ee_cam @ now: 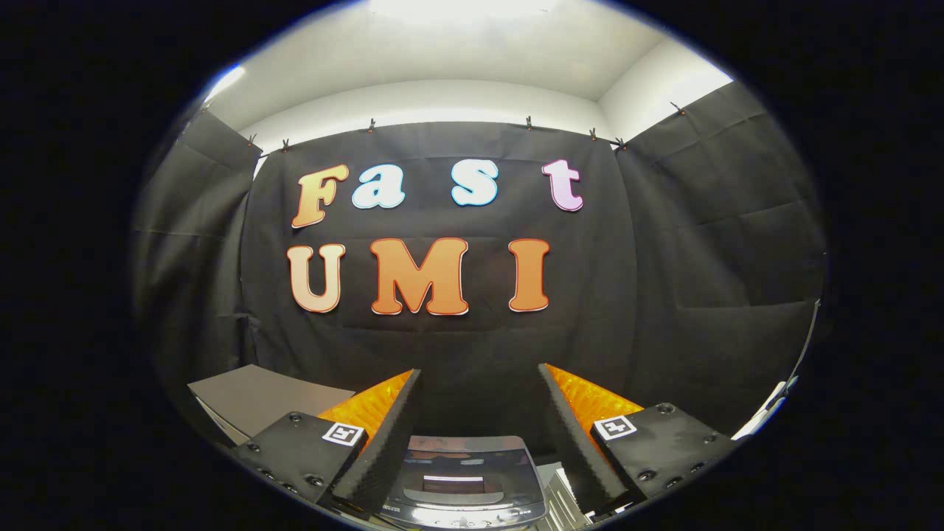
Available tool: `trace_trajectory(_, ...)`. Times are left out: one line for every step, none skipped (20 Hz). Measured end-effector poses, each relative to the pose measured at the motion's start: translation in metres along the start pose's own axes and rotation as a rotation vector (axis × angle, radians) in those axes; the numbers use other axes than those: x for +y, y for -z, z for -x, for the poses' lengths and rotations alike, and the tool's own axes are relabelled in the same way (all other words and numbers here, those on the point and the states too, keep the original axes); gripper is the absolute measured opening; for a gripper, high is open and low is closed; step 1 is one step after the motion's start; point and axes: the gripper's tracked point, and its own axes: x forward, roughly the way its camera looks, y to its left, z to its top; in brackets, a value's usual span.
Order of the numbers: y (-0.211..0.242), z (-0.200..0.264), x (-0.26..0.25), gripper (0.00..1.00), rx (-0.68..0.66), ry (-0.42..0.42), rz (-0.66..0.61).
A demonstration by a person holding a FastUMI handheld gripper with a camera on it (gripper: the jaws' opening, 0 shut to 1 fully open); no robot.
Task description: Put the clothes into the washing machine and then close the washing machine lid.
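Between the spread fingers, claw (479, 383) empty, washing machine (463, 483) lid down.

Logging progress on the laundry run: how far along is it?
Nothing looks done. The gripper is open and empty, fingers spread above the washing machine, whose dark glossy lid looks closed. Loading clothes and closing the lid both remain.

washing machine (463, 479) beside a grey box (258, 398), support hidden
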Motion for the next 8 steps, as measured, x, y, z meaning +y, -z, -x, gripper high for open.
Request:
trace_trajectory(0.006,0.001,-0.001,0.98,0.011,0.002,-0.005)
trace_trajectory(0.011,0.002,0.0,0.98,0.017,0.003,-0.014)
trace_trajectory(0.014,0.002,0.0,0.98,0.019,0.003,-0.029)
trace_trajectory(0.017,0.001,0.0,0.98,0.021,0.002,-0.046)
trace_trajectory(0.02,0.0,0.002,0.98,0.026,-0.005,-0.058)
trace_trajectory(0.024,-0.002,0.003,0.98,0.031,-0.008,-0.064)
trace_trajectory(0.027,-0.003,0.002,0.98,0.032,-0.008,-0.065)
trace_trajectory(0.027,-0.005,0.003,0.98,0.03,-0.009,-0.066)
